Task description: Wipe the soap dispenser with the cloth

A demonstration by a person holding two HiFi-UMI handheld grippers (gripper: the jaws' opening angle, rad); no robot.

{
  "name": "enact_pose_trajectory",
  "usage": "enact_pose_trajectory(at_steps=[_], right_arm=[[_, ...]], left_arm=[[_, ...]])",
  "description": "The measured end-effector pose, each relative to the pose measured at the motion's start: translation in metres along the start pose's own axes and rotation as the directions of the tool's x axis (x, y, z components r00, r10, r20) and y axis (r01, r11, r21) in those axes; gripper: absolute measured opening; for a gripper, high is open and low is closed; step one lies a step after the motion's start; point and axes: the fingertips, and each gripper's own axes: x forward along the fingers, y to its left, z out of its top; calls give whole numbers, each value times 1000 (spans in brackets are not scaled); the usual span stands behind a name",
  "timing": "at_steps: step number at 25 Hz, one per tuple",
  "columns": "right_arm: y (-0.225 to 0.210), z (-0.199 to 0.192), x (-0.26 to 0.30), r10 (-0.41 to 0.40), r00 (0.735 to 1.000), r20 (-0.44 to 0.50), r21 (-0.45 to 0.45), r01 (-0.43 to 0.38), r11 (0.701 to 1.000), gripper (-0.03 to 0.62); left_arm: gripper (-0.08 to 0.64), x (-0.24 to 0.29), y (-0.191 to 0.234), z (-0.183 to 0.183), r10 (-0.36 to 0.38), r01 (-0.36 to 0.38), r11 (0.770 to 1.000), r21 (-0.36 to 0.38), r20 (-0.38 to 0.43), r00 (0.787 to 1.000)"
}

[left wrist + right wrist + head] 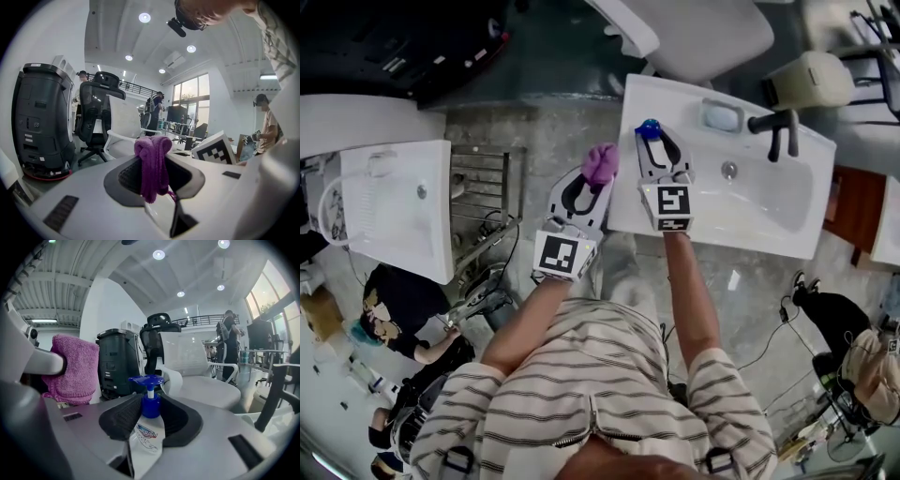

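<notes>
A white soap dispenser (649,128) with a blue pump stands upright at the near left corner of the white sink (769,211). My right gripper (652,142) has its jaws around the bottle; in the right gripper view the dispenser (149,427) fills the gap between the black pads (123,418), which lie against its body. Just left of it, off the sink's edge, my left gripper (598,180) is shut on a bunched purple cloth (600,163). The cloth (152,164) hangs from between that gripper's pads and shows as a pink-purple wad (72,366) beside the dispenser without touching it.
A black faucet (780,127) and a soap dish (722,115) sit at the sink's back. A second sink (394,206) and a metal rack (487,192) are to the left. A white office chair (694,33) stands beyond the sink. People stand or sit around the floor.
</notes>
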Motion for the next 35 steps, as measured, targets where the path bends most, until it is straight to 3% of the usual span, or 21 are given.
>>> enact_pose_trajectory(at_steps=[11,17,35], right_arm=[[-2,17,-11,4,1000,-15,33,-4,999,130],[8,47,-30,36,999,22,104,-39,994,130],[49,138,-101,21,995,95,60,-27,998,130]], left_arm=[[114,-6,-5,8,-6,6,1000,-13,2,1000],[114,-15,-11,19,-15,15,1000,-23,16,1000],[112,-48,-24,61,-2,0,999,32,54,999]])
